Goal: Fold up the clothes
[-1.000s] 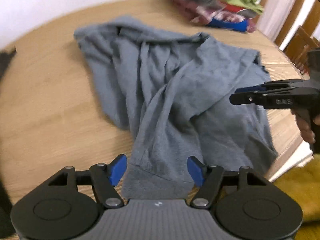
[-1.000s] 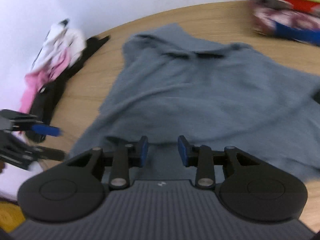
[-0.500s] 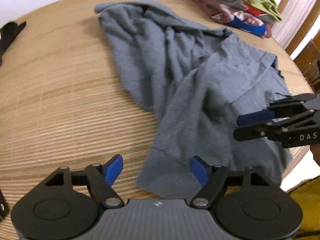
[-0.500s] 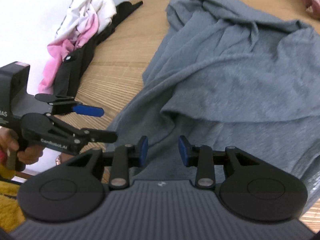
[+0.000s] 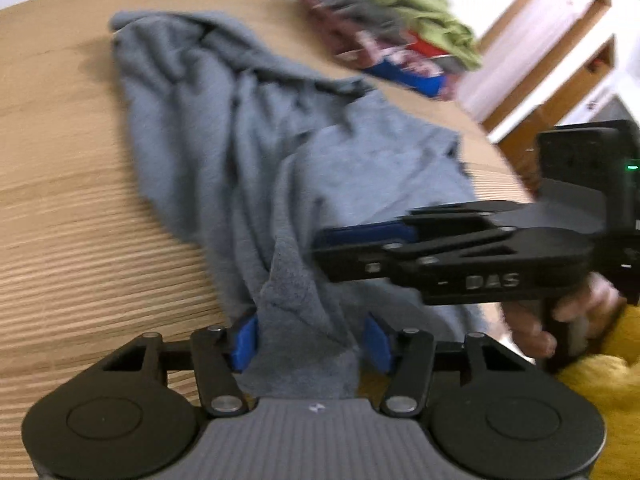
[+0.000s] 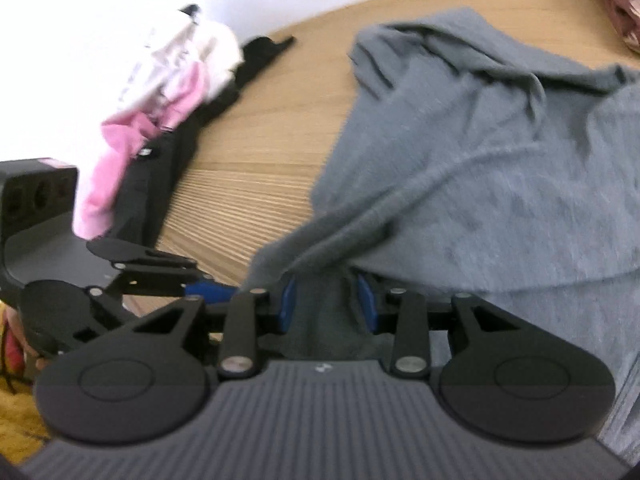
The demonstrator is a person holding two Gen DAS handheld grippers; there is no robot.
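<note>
Grey knit T-shirt (image 5: pixel 224 152) lies crumpled on the wooden table (image 5: pixel 60 208), near hem pulled to the table edge closest to the cameras; judging by that, the step in hand is the initial grab of the hem, before any spreading or folding; left gripper (image 5: pixel 310 342) has a wad of hem between its blue fingers (image 5: pixel 245 340), which look closed in on the fabric but with a gap left, so I can't tell if the pinch is firm; right gripper (image 6: pixel 327 306) likewise has cloth bunched between fingers (image 6: pixel 288 300) that stand fairly close, grip also unclear; next move probably needs both to clamp fully, then lift and draw apart to flatten the shirt; fabric is soft, heavily wrinkled, ridged diagonally, one sleeve tucked under; folded clothes pile (image 5: pixel 404 48) sits at the far edge, pink-and-white garment heap (image 6: pixel 160 104) to the left, both well apart from the shirt.
</note>
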